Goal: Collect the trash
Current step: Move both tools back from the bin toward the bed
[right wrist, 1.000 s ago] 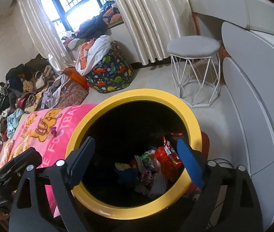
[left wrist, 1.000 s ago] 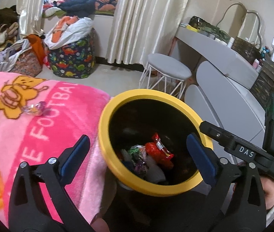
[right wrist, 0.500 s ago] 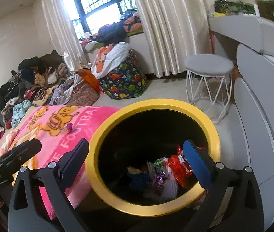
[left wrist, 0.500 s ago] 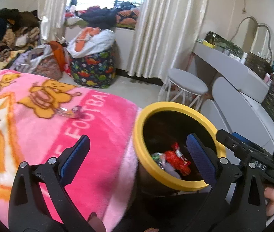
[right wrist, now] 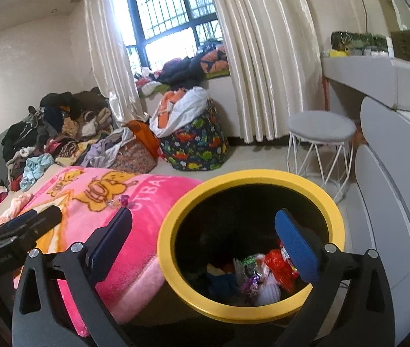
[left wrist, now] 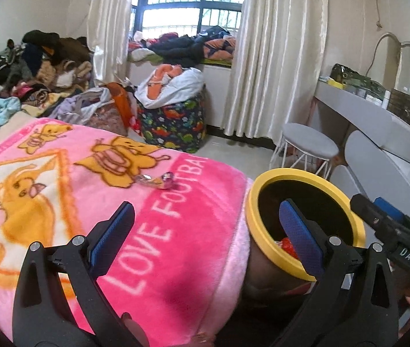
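Note:
A black bin with a yellow rim (left wrist: 265,179) (right wrist: 251,175) stands by the edge of a bed covered with a pink blanket (left wrist: 103,202) (right wrist: 135,222). Several wrappers (right wrist: 262,271) lie inside the bin. A shiny purple candy wrapper (left wrist: 158,180) (right wrist: 119,201) lies on the blanket, ahead of my left gripper. My left gripper (left wrist: 205,237) is open and empty, above the blanket's edge, left of the bin. My right gripper (right wrist: 205,243) is open and empty, above the bin's near left rim.
A grey round stool (left wrist: 309,144) (right wrist: 320,127) and a grey vanity desk (left wrist: 378,121) stand right of the bin. A dinosaur-print bag (left wrist: 173,124) and piles of clothes (left wrist: 31,72) lie by the window and at the bed's far left.
Both grippers have pulled back and up from the bin. The left one has swung left over the blanket, so the purple wrapper now lies ahead of it. Both stay open.

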A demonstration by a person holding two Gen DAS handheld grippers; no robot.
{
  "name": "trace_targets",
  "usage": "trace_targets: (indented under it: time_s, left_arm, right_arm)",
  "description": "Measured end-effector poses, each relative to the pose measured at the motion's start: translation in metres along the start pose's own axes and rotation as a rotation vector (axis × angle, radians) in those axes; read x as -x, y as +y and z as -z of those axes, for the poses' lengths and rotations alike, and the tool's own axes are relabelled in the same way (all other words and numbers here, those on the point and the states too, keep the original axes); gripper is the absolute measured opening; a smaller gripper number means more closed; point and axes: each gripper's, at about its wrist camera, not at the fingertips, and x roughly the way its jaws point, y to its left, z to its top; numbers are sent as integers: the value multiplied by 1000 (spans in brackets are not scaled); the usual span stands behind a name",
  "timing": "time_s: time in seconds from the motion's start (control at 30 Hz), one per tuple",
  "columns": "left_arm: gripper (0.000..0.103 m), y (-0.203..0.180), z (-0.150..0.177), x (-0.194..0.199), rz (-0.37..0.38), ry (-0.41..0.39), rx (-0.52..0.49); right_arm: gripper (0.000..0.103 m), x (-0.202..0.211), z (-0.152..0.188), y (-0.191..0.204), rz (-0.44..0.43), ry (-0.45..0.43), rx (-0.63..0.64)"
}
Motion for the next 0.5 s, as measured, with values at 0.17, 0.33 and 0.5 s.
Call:
trace_targets:
  time_s: [0.17,0.33,0.5]
  left_arm:
    - [92,9,8,12,-39,-42,2]
    - [92,20,13,23,-67,-70,3]
    - [92,28,19,30,-84,-86,9]
  right_arm:
    - [96,11,6,12,5,-62,43]
    - [97,24,15,24,23,-138,83]
    - [97,30,22,36,24,-178,110]
